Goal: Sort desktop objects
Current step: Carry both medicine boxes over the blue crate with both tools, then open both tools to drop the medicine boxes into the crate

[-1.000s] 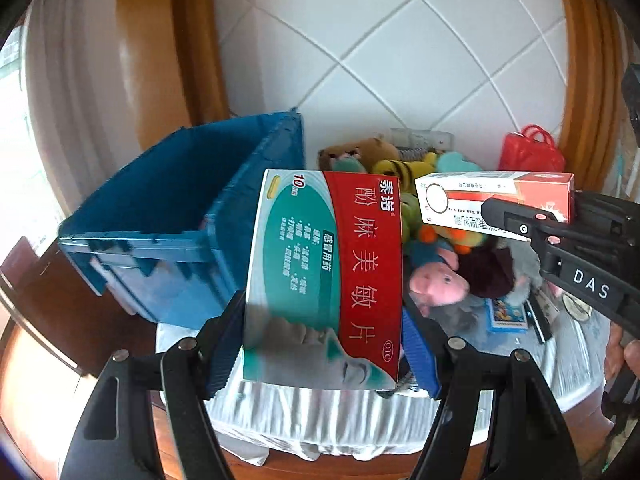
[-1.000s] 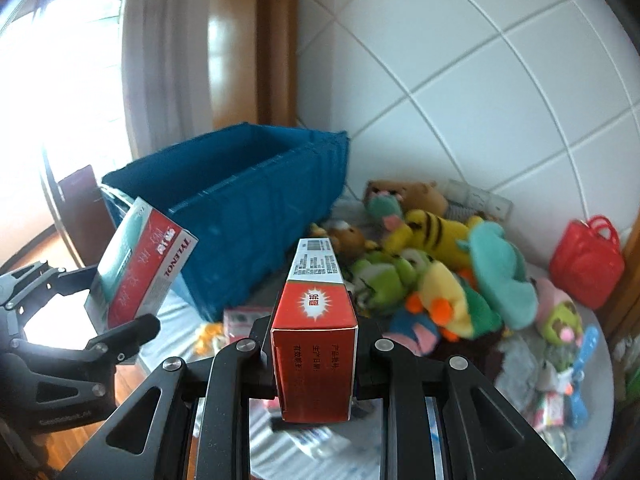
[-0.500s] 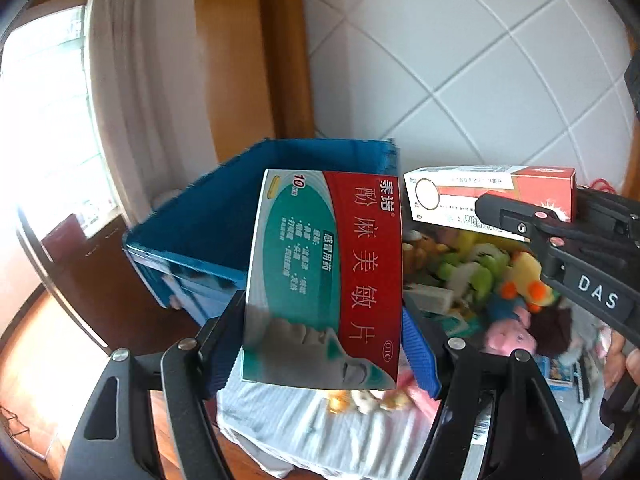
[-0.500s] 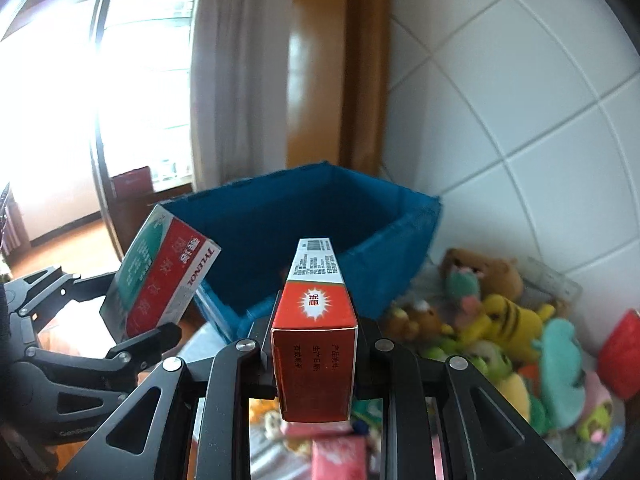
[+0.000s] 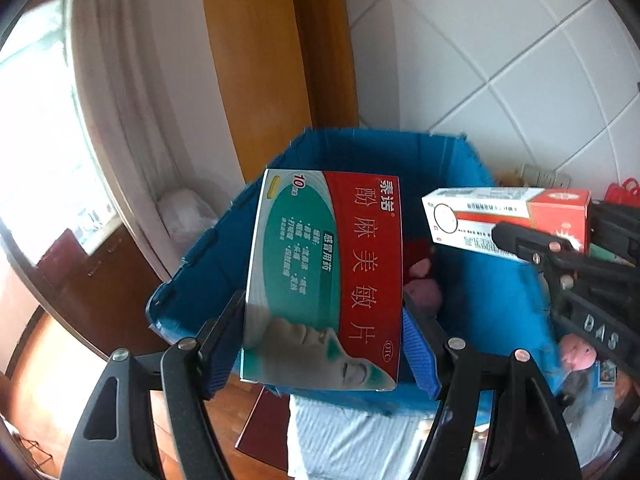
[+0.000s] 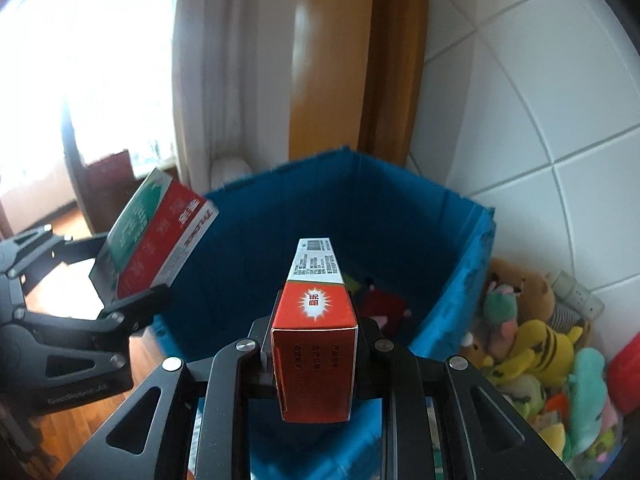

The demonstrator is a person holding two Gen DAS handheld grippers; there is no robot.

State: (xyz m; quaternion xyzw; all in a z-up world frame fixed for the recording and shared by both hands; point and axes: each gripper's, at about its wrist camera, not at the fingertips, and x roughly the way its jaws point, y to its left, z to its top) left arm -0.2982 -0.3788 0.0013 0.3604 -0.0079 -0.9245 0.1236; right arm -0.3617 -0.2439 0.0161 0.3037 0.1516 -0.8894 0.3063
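Boxes (image 5: 324, 280) over bin (image 6: 400, 216); toys (image 6: 536, 352) right

- White tiled wall (image 6: 540, 128) fills the right-hand side, from 12 to 4 o'clock.
- Wooden door frame (image 6: 332, 60) stands upright at 12 o'clock, just left of the tiles.
- Pale curtain (image 5: 132, 92) hangs at 10 o'clock beside the frame.
- Bright window (image 6: 92, 60) glares at 10 o'clock.
- Wooden floor (image 5: 52, 364) shows at 8 o'clock.
- Wall socket (image 5: 546, 178) sits on the tiles at 3 o'clock.

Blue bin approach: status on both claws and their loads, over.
Left claw shut on green-red medicine box. Right claw shut on red-white carton. Both at blue bin; plush toy inside, drop unobstructed.
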